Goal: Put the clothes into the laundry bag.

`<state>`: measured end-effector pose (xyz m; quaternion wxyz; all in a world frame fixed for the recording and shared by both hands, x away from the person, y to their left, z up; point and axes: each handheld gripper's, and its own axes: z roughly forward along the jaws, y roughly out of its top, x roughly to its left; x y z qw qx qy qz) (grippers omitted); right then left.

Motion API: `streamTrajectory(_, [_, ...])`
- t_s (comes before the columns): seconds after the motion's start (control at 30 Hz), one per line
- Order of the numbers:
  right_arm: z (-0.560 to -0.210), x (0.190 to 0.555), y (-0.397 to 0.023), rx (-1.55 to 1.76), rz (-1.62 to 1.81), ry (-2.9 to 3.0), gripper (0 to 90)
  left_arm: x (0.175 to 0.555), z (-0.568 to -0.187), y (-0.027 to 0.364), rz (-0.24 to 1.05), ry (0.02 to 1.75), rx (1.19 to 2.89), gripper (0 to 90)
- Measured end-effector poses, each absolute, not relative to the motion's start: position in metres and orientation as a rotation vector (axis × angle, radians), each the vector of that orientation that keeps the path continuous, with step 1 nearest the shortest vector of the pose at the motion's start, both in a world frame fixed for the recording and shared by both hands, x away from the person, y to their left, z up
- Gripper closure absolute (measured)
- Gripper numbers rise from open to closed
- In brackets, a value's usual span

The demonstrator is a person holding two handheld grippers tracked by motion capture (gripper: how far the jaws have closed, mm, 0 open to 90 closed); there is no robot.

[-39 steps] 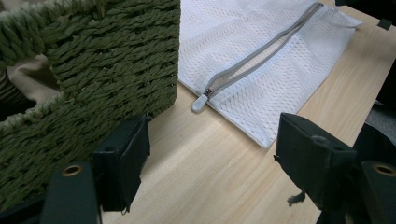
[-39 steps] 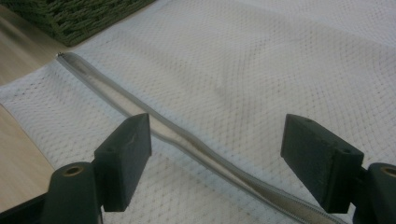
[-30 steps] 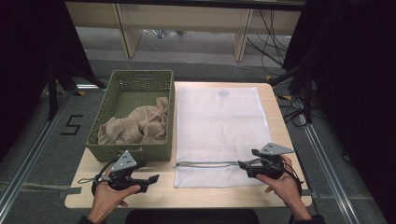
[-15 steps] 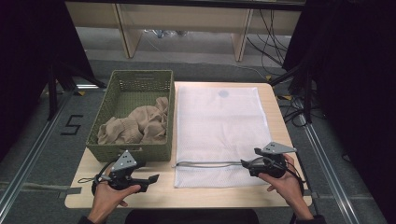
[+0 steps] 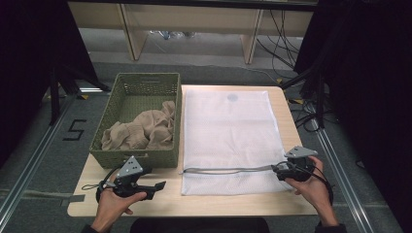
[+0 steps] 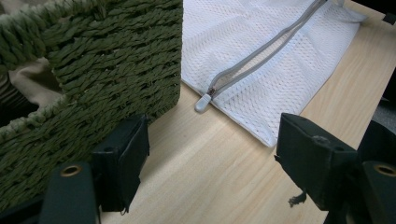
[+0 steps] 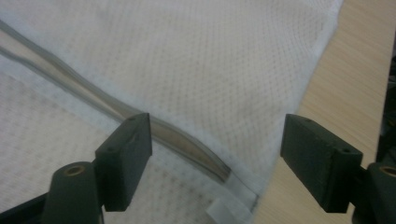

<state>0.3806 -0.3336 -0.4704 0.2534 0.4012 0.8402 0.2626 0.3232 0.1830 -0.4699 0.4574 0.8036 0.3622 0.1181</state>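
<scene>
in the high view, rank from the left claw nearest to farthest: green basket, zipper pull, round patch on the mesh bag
From the left claw:
1. Green basket, just beyond it, at the table's left.
2. Zipper pull, to its right, at the bag's near left edge.
3. Round patch, far end of the mesh bag.

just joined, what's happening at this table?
A person holds a gripper in each hand at a wooden table. The right gripper, fingers open, sits at the right end of the zipper on a flat white mesh laundry bag. The left gripper, also open, rests near the green woven basket holding beige cloth. The zipper pull lies at the bag's left end. Nothing is gripped.
</scene>
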Motion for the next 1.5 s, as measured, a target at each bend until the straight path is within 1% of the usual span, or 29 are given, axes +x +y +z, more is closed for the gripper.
streamTrajectory(0.13, [-0.476, 0.386, -0.333, 1.054, 0.614, 2.315, 30.4, 0.324, -0.471, 0.183, 0.289, 0.891, 1.966, 25.5])
streamTrajectory(0.43, [-0.485, 0.398, -0.321, 1.011, 0.478, 2.366, 32.0, 0.325, -0.471, 0.183, 0.283, 0.911, 1.966, 25.5])
streamTrajectory(0.57, [-0.487, 0.408, -0.311, 0.979, 0.456, 2.374, 35.4, 0.326, -0.472, 0.183, 0.284, 0.900, 1.960, 25.5])
streamTrajectory(0.6, [-0.486, 0.409, -0.308, 0.969, 0.457, 2.380, 36.7, 0.326, -0.471, 0.185, 0.290, 0.898, 1.981, 25.5])
streamTrajectory(0.63, [-0.486, 0.411, -0.305, 0.962, 0.475, 2.373, 38.7, 0.326, -0.472, 0.183, 0.288, 0.910, 1.959, 25.5])
streamTrajectory(0.7, [-0.485, 0.415, -0.299, 0.947, 0.525, 2.369, 42.3, 0.326, -0.471, 0.184, 0.290, 0.913, 1.971, 25.5])
streamTrajectory(0.73, [-0.484, 0.418, -0.291, 0.914, 0.592, 2.385, 48.0, 0.326, -0.472, 0.184, 0.286, 0.929, 1.963, 25.6])
streamTrajectory(0.77, [-0.484, 0.418, -0.291, 0.914, 0.592, 2.385, 48.0, 0.327, -0.472, 0.185, 0.296, 0.911, 1.970, 25.6])
streamTrajectory(0.87, [-0.485, 0.423, -0.276, 0.808, 0.644, 2.448, 58.9, 0.327, -0.472, 0.185, 0.294, 0.913, 1.964, 25.6])
streamTrajectory(0.9, [-0.486, 0.424, -0.264, 0.764, 0.649, 2.487, 65.2, 0.327, -0.472, 0.185, 0.291, 0.917, 1.961, 25.6])
streamTrajectory(0.93, [-0.486, 0.424, -0.264, 0.764, 0.649, 2.487, 65.2, 0.327, -0.473, 0.185, 0.294, 0.917, 1.958, 25.6])
streamTrajectory(0.97, [-0.488, 0.429, -0.255, 0.699, 0.681, 2.528, 69.6, 0.327, -0.472, 0.185, 0.296, 0.917, 1.957, 25.6])
streamTrajectory(1.0, [-0.488, 0.429, -0.255, 0.699, 0.681, 2.528, 69.6, 0.327, -0.472, 0.185, 0.296, 0.917, 1.957, 25.7])
streamTrajectory(1.1, [-0.490, 0.428, -0.242, 0.699, 0.684, 2.547, 74.2, 0.327, -0.472, 0.186, 0.300, 0.927, 1.977, 25.7])
streamTrajectory(1.13, [-0.489, 0.429, -0.236, 0.670, 0.689, 2.557, 77.2, 0.327, -0.472, 0.186, 0.302, 0.926, 1.978, 25.8])
streamTrajectory(1.2, [-0.489, 0.431, -0.234, 0.636, 0.692, 2.561, 77.9, 0.327, -0.472, 0.186, 0.301, 0.927, 1.978, 25.8])
streamTrajectory(1.3, [-0.489, 0.433, -0.224, 0.603, 0.679, 2.585, 82.5, 0.327, -0.472, 0.186, 0.300, 0.927, 1.971, 26.0])
streamTrajectory(1.5, [-0.483, 0.433, -0.222, 0.623, 0.683, 2.585, 87.1, 0.327, -0.471, 0.186, 0.294, 0.935, 1.958, 26.3])
